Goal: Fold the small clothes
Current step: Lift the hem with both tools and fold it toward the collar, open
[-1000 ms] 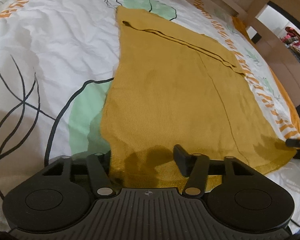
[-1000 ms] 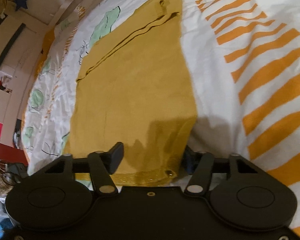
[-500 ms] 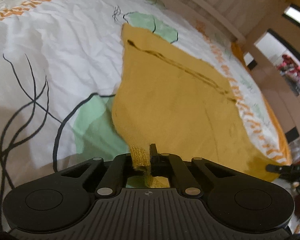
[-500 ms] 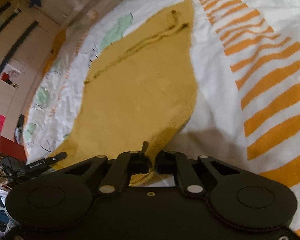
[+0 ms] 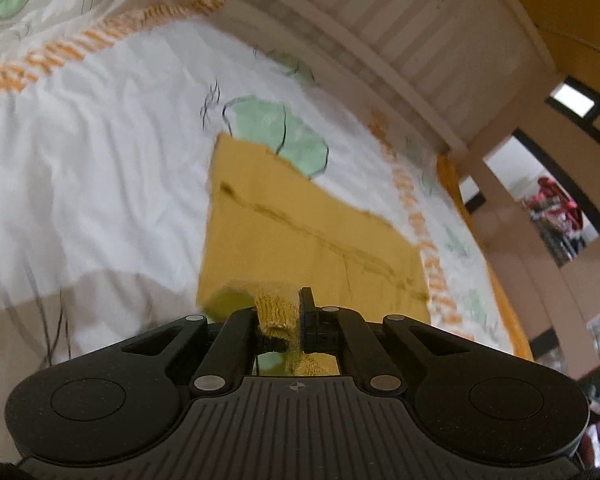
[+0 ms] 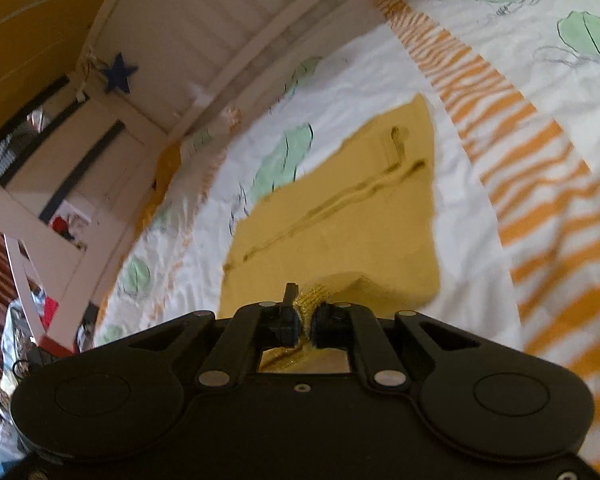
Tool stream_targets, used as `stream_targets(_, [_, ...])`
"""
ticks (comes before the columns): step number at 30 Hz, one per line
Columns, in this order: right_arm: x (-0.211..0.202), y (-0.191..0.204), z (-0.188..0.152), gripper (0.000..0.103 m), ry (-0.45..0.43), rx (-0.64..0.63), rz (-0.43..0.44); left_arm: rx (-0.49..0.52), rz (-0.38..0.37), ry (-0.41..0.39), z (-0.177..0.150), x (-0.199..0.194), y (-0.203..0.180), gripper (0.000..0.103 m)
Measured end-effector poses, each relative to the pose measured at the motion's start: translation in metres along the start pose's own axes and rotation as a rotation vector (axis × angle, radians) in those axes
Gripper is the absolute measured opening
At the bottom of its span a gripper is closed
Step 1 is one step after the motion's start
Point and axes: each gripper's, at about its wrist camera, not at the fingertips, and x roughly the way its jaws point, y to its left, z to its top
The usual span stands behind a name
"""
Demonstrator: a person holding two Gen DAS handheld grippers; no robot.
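Note:
A mustard-yellow knit garment [image 5: 300, 236] lies spread on the bed, its far part flat with a dark fold line across it. My left gripper [image 5: 290, 314] is shut on the garment's near left corner, and the ribbed hem bunches between the pads. In the right wrist view the same garment [image 6: 340, 216] stretches away from me, with my right gripper [image 6: 305, 318] shut on its near right corner. Both held corners are lifted off the bedsheet [image 5: 100, 140].
The bed has a white sheet with green leaf prints and orange stripes [image 6: 540, 152]. A white slatted bed rail [image 5: 380, 40] runs along the far side. Beyond it are a doorway [image 5: 540, 208] and cluttered shelves [image 6: 16, 272].
Both grippers went from open around the garment's near hem to shut on its corners, then rose and tipped up, lifting the near edge off the sheet.

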Motion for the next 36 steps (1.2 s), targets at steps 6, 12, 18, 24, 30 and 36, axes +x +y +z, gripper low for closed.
stream_targets(6, [0.018, -0.003, 0.036, 0.013, -0.07, 0.013, 0.02, -0.01, -0.008, -0.056, 0.037, 0.023, -0.005, 0.003])
stream_targets(12, [0.048, -0.008, 0.076, 0.013, -0.13, 0.019, 0.013, -0.02, -0.014, -0.094, 0.074, 0.058, -0.008, 0.003])
stream_targets(18, [0.086, -0.022, 0.108, 0.013, -0.177, 0.044, -0.006, -0.048, -0.011, -0.115, 0.102, 0.099, -0.004, 0.003])
stream_targets(24, [0.124, -0.038, 0.124, 0.013, -0.184, 0.071, -0.037, -0.063, 0.015, -0.101, 0.118, 0.14, 0.008, 0.003])
stream_targets(30, [0.152, -0.054, 0.128, 0.013, -0.164, 0.076, -0.078, -0.073, 0.053, -0.064, 0.119, 0.172, 0.024, 0.003])
stream_targets(36, [0.169, -0.067, 0.13, 0.013, -0.17, 0.095, -0.087, -0.083, 0.073, -0.06, 0.123, 0.19, 0.034, 0.004])
